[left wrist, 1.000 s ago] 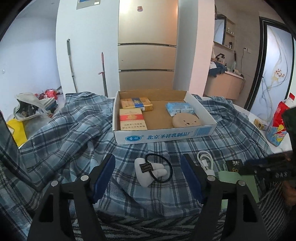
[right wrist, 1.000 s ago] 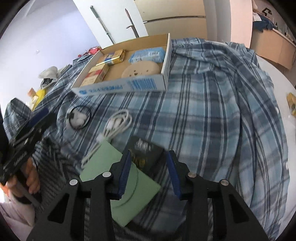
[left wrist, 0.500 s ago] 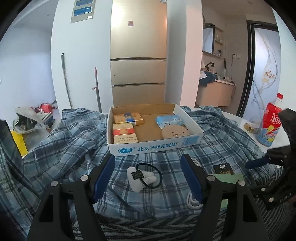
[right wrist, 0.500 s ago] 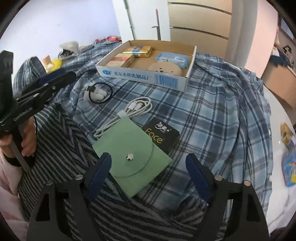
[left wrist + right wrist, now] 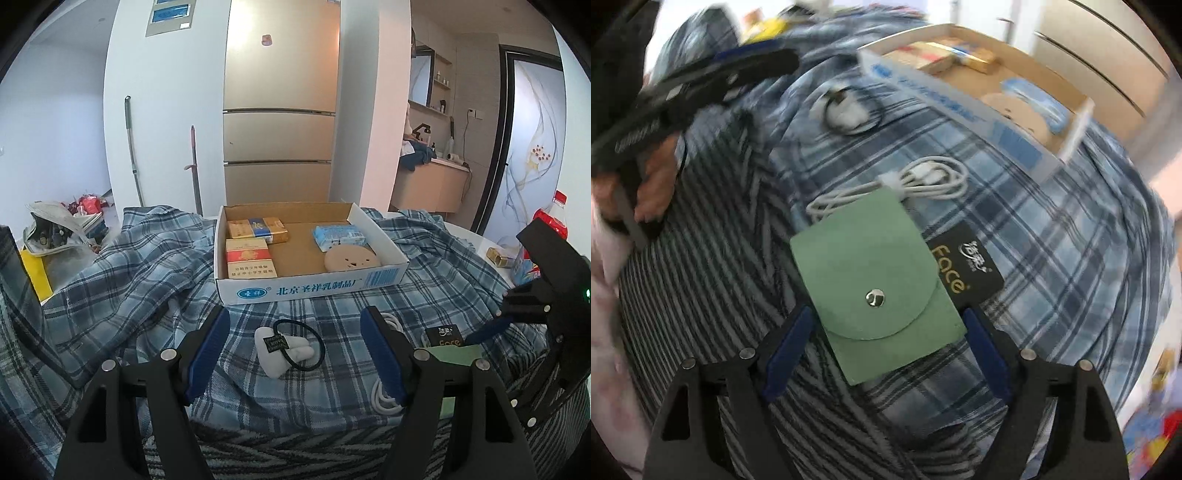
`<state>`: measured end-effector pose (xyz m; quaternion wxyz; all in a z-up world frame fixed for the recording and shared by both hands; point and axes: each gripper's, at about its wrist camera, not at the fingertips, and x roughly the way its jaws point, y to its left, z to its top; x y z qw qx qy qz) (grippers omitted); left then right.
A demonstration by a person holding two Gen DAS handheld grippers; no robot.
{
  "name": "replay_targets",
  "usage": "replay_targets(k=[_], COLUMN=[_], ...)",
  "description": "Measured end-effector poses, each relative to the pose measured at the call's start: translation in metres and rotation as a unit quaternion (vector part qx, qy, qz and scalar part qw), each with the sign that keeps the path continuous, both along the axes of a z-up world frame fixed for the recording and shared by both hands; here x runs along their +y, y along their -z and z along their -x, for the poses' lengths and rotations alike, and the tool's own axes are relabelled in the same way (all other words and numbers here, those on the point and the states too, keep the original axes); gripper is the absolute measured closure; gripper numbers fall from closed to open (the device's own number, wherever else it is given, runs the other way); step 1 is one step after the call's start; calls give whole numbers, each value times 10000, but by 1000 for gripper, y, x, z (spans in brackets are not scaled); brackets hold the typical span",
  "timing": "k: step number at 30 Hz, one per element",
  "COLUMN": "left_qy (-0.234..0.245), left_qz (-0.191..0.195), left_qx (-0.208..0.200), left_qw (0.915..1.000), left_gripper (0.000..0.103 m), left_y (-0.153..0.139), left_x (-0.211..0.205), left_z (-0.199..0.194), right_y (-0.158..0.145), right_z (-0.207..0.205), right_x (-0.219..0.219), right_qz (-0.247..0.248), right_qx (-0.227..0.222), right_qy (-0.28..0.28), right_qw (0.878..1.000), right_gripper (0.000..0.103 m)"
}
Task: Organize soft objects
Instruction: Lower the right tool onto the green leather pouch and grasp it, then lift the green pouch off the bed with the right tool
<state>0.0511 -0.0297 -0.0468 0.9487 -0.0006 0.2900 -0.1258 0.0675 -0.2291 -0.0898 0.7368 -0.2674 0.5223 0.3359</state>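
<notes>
Left wrist view: left tongs (image 5: 295, 354) spread, empty, straddling a white soft piece with black hair tie (image 5: 286, 349) at lower centre; its long axis runs upper left to lower right. Cardboard box (image 5: 314, 286) sits above it.

Right wrist view, blurred: right tongs (image 5: 886, 352) spread over green pouch (image 5: 873, 284), probably not touching; flap points to lower right. Only here: white cable (image 5: 916, 181), whole black packet (image 5: 964, 266).

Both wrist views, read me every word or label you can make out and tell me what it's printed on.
"北京圣祥乳制品厂": front wall of the cardboard box.
"Face", gold letters: black tissue pack; the white characters above it are too stylised to read.
Red cigarette pack: small print, too small to read.
Black tag on the hair tie: too small.
Blue tissue pack: unreadable.
</notes>
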Motion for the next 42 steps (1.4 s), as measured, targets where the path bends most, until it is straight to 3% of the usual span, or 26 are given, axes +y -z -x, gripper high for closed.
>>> replay_targets(k=[4,10,12,17,21,24,26,28,31,34,39,42], left_qy=[0,14,25,0,-16,-25,-41,-29,19,29,-5,2], left_qz=[-1,34,21,56,65,59,75,73,34,12,117,122], left_qx=[17,89,106,104,123,154,159,152,100,33,29,120], left_qw=[10000,10000,9999,9999,9999,9999,9998,9999,9999,10000,9999,9999], left_gripper=[28,28,28,28,28,28,28,28,28,28,28,28], left_y=[0,2,2,3,3,4,4,4,3,1,-1,2], left_x=[0,1,0,0,1,2,3,3,0,-1,4,4], left_z=[0,-2,-2,-3,-4,-5,-4,-4,-2,0,1,-2], right_y=[-1,3,2,-18,-26,-18,-10,-4,-8,-9,-7,1], right_z=[-4,2,6,13,13,5,3,9,17,12,-7,-12], right_x=[12,23,20,6,1,-8,-11,-4,6,13,20,25], right_qz=[304,383,306,-326,-434,-473,-547,-624,-333,-8,-337,-273], right_qx=[69,-23,-100,-323,-665,-494,-249,-135,-578,-901,-647,-820], right_qy=[-359,-607,-537,185,1170,1985,2194,1979,1561,1295,1039,1030], right_qw=[9989,9974,9980,9988,9900,9777,9738,9781,9855,9875,9919,9909], right_gripper=[20,21,30,30,30,30,30,30,29,20,20,22])
